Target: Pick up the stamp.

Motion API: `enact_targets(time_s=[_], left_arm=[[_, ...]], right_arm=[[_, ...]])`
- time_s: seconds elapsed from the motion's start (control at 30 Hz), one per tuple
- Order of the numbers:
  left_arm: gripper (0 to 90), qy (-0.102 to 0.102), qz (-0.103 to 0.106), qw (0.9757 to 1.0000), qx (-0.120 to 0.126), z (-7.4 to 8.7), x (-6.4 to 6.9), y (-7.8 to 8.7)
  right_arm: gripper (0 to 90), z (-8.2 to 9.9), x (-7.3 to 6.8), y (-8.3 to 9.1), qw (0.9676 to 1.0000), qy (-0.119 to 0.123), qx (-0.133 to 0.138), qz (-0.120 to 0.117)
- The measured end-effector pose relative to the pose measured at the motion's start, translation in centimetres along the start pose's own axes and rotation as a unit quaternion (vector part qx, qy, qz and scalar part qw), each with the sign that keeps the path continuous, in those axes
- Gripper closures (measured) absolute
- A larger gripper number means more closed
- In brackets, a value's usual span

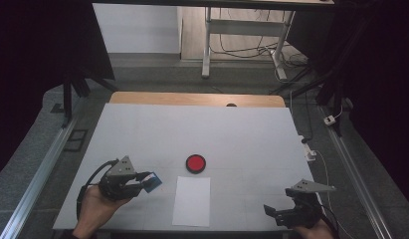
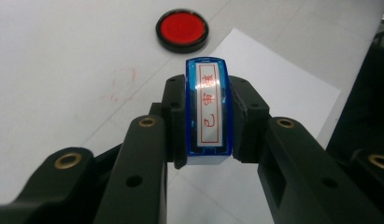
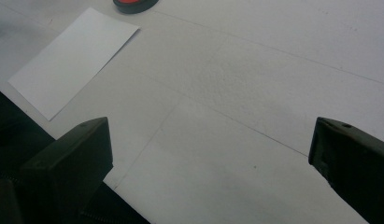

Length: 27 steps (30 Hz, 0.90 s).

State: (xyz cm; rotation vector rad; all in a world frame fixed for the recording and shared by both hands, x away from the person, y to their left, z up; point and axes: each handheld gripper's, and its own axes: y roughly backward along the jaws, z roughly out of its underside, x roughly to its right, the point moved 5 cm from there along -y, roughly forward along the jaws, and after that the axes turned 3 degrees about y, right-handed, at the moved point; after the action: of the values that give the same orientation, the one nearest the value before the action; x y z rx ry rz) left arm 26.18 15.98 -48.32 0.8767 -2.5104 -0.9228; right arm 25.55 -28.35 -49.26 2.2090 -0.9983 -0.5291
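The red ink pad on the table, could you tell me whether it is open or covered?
Open: the ink pad shows its bare red surface inside a black rim, with no lid on it.

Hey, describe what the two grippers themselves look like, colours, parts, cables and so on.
Both are black. The left gripper carries a grey three-cornered plate on top, and a black cable loops off it. Brass-coloured bushings and small holes sit in its jaws. The right gripper has a similar grey plate and blocky black jaws. No sleeves are visible.

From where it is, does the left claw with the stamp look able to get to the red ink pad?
Probably yes: the left claw, shut on the blue stamp, faces the ink pad across bare table.
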Motion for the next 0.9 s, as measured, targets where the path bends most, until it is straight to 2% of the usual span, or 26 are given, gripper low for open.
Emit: enact_targets(time_s=[0.3,0.67,0.77,0.9], left_arm=[[70.2,-0.028,0.026,0.9992,0.01,-1.9,0.9,-1.2],[70.1,-0.026,0.059,0.9976,0.025,-3.9,1.7,-2.3],[70.1,-0.026,0.067,0.9972,0.022,-4.3,1.9,-2.6],[70.2,-0.033,0.077,0.9961,0.026,-4.8,2.2,-3.0]], right_arm=[[0.3,0.0,0.0,0.0,1.0,0.001,-0.001,0.0],[0.3,0.0,0.0,0.0,1.0,0.001,0.0,-0.002],[0.3,0.0,0.0,0.0,1.0,0.001,0.0,-0.002],[0.3,0.0,0.0,0.0,1.0,0.001,0.0,-0.002]])
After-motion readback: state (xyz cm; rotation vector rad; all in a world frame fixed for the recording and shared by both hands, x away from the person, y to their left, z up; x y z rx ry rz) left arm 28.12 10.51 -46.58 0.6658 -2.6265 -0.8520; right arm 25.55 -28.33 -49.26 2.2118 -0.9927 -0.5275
